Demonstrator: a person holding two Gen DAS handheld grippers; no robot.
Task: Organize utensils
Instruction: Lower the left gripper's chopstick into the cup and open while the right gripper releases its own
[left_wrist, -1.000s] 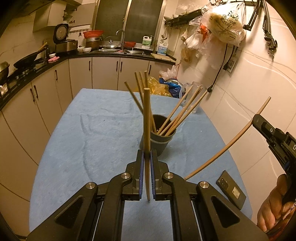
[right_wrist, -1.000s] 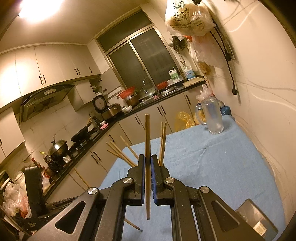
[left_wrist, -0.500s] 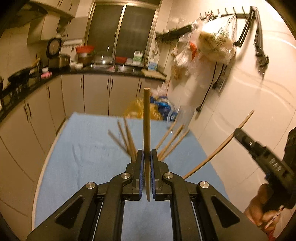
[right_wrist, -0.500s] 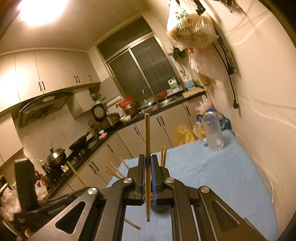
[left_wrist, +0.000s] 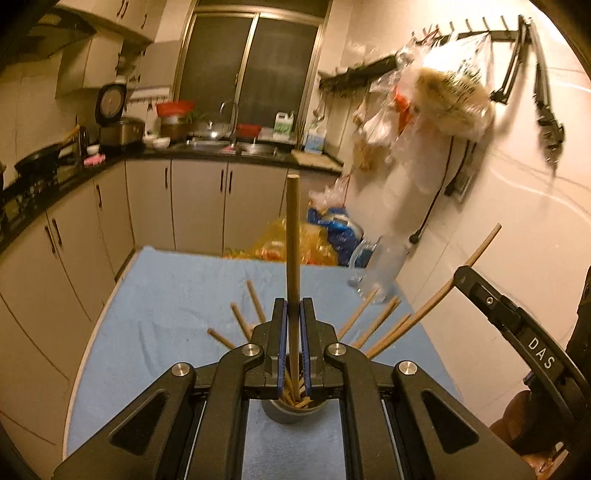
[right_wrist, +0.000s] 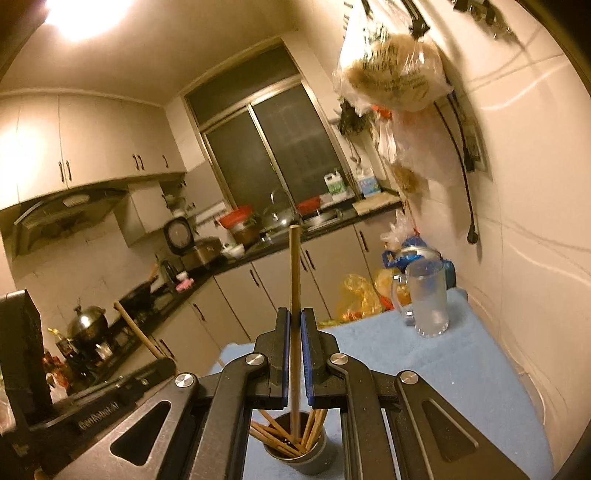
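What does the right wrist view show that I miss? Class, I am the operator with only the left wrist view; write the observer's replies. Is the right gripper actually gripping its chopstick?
Observer: Yes, the right gripper is shut on a chopstick, clamped between its jaws.
Operator: Where is that stick's lower end?
Observer: It shows inside the mouth of the dark holder, among the leaning chopsticks.
Operator: The jug is blurred for me.
Observer: The glass jug stands upright on the blue cloth, apart from the holder.
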